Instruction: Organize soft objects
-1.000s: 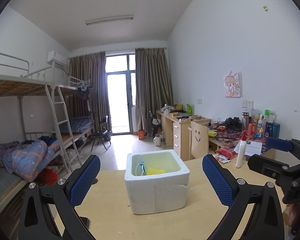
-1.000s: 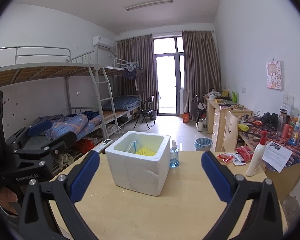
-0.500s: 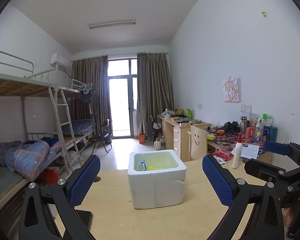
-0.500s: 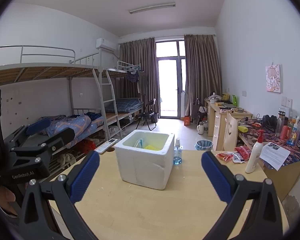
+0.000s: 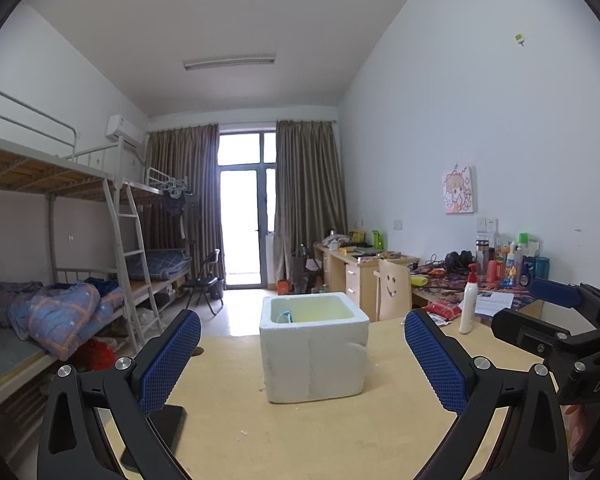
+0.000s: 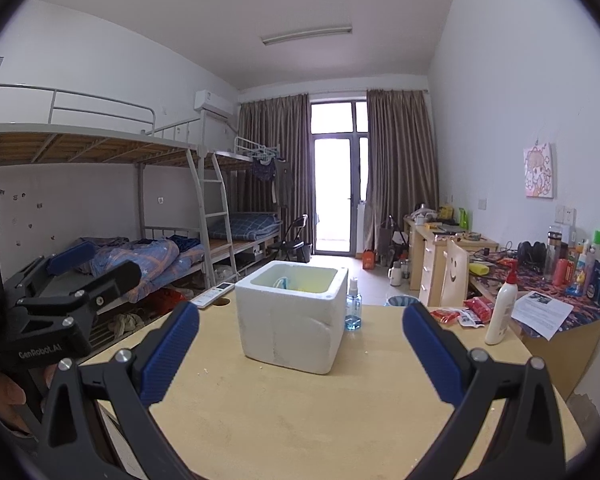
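A white foam box (image 5: 314, 348) (image 6: 292, 316) stands on the wooden table (image 5: 300, 432) (image 6: 300, 412), straight ahead in both views. Inside it, a blue soft item (image 5: 286, 317) (image 6: 281, 282) peeks above the rim beside something yellow (image 6: 304, 289). My left gripper (image 5: 302, 354) is open with nothing between its blue pads. My right gripper (image 6: 300, 346) is also open and empty. Both hang above the near part of the table, short of the box. Each gripper shows at the edge of the other's view.
A white lotion bottle (image 6: 500, 312) and red packets (image 6: 476, 308) sit at the table's right edge, and a blue spray bottle (image 6: 353, 305) stands behind the box. A remote (image 6: 214, 294) lies at the far left. Bunk beds (image 6: 140, 200) line the left wall, cluttered desks (image 6: 560, 280) the right.
Both grippers have pulled back and tilted up, so the box looks smaller and lower and less of its inside shows. Both stay open.
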